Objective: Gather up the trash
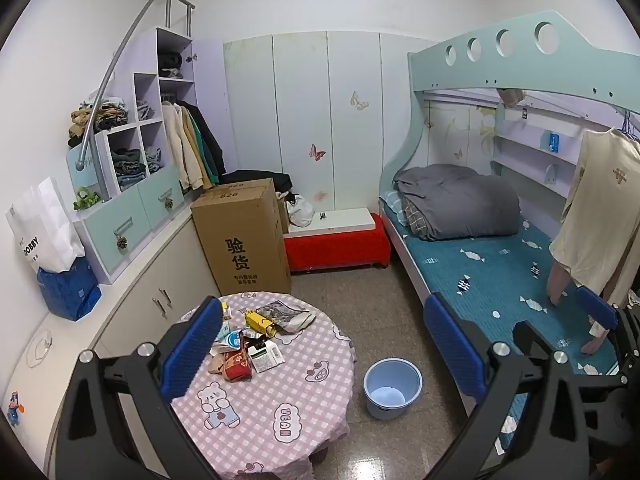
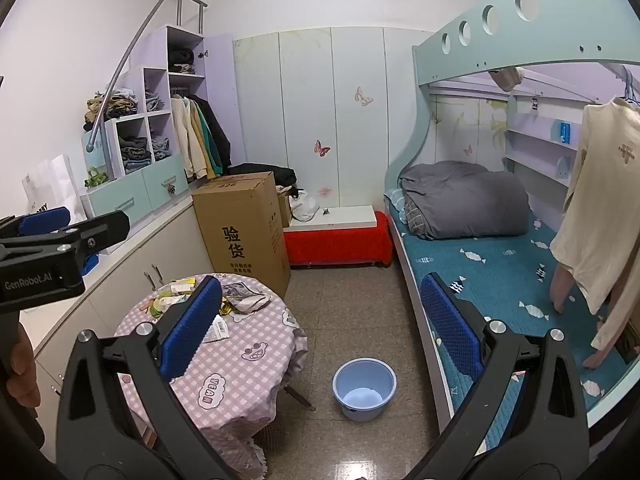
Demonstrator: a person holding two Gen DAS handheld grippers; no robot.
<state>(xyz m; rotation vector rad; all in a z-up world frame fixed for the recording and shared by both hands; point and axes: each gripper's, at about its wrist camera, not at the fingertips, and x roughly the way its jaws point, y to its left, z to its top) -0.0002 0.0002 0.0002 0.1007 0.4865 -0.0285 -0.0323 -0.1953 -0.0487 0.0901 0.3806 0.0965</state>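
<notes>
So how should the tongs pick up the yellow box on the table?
Grip the yellow box across its narrow sides, coming down from above with the left tongs. It lies flat and slanted on the trash pile, so its long edges are the easiest to pinch.

Seemingly a child's bedroom: bunk bed [image 1: 500,264], open wardrobe [image 1: 176,120] of clothes.

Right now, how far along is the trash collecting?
Nothing looks done yet. The wrappers and packets are all piled on the checked tablecloth of the round table, and the blue bucket on the floor beside it looks empty. Nothing is in hand: the left gripper and right gripper are both open and hold nothing. The whole pile is left to move.
</notes>
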